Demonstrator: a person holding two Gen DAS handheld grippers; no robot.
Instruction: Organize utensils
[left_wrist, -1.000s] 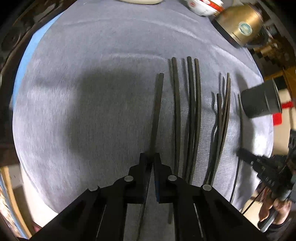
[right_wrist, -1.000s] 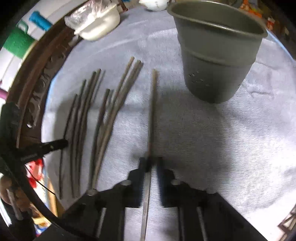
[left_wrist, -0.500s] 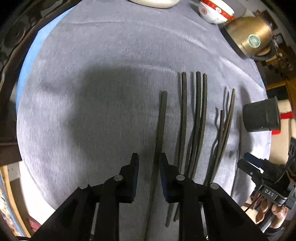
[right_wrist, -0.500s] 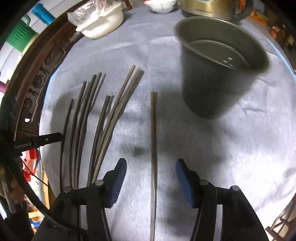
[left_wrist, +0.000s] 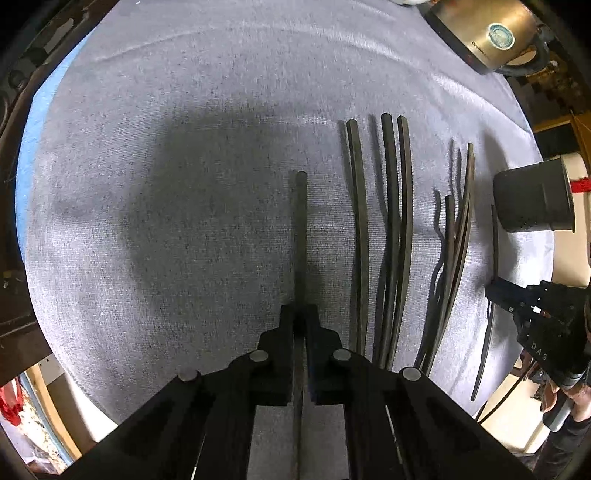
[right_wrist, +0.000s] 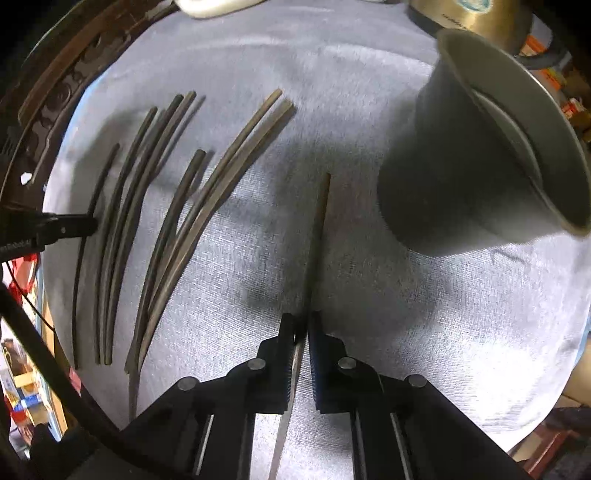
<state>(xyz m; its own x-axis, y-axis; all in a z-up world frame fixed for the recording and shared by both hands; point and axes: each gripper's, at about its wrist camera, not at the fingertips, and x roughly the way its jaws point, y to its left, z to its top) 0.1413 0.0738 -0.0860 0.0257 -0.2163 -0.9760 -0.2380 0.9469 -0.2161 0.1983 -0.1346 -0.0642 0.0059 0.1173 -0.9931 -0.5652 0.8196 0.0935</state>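
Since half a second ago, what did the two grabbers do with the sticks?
Both closed. The left gripper pinched the chopstick lying between its fingers, and the right gripper pinched its own single chopstick. The other chopsticks stayed spread on the grey cloth, and the cup holds none.

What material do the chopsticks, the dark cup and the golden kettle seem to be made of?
Chopsticks: probably dark wood or bamboo, matte, some browner. Cup: likely metal with dull grey finish, thin rim, small holes near its base. Kettle: brushed gold-toned metal with soft sheen.
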